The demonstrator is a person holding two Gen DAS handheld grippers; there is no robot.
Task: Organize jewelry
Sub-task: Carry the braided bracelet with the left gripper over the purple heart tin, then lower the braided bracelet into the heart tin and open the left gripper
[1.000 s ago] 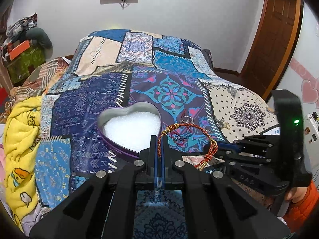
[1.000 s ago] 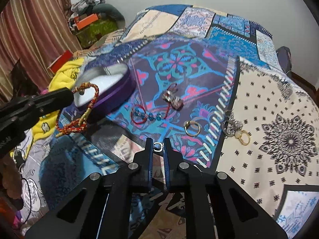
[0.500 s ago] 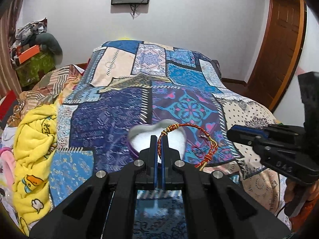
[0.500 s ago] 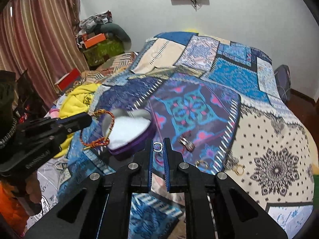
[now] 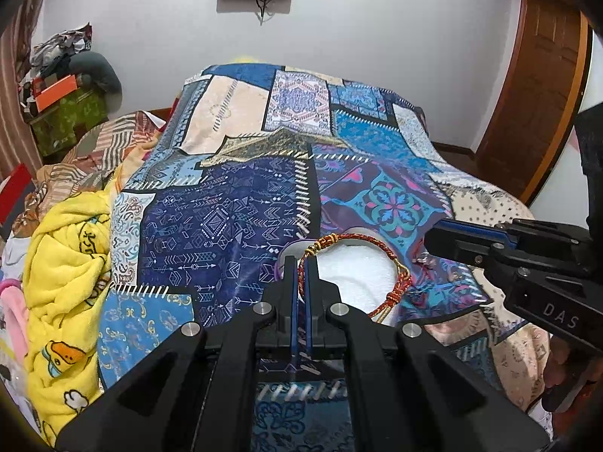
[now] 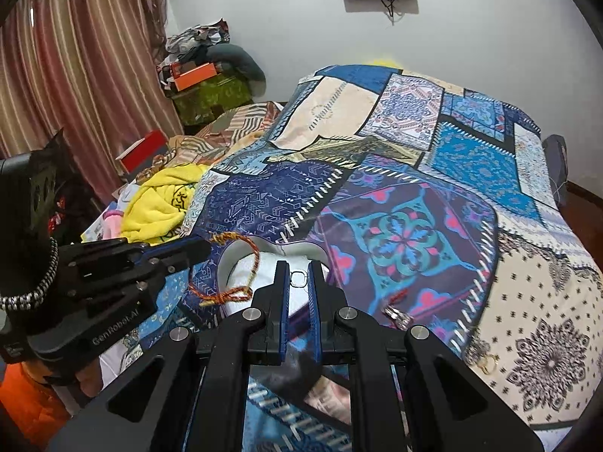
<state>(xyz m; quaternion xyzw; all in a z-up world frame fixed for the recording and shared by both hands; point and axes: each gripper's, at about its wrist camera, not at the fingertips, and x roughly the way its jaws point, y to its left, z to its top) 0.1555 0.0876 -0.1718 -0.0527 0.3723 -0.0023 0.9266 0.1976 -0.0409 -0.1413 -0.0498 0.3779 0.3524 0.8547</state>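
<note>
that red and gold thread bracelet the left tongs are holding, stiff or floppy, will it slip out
Likely floppy: the bracelet is braided thread, and its knotted end droops below the loop. Probably very light, since the left tongs hold it by one thin strand. Slipping seems unlikely while they stay pinched, but released it should drop limp, probably into the heart box.

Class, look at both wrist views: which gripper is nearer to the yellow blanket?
Left. The left gripper, holding the bracelet, is on the yellow blanket's side of the bed; the right gripper is farther across.
</note>
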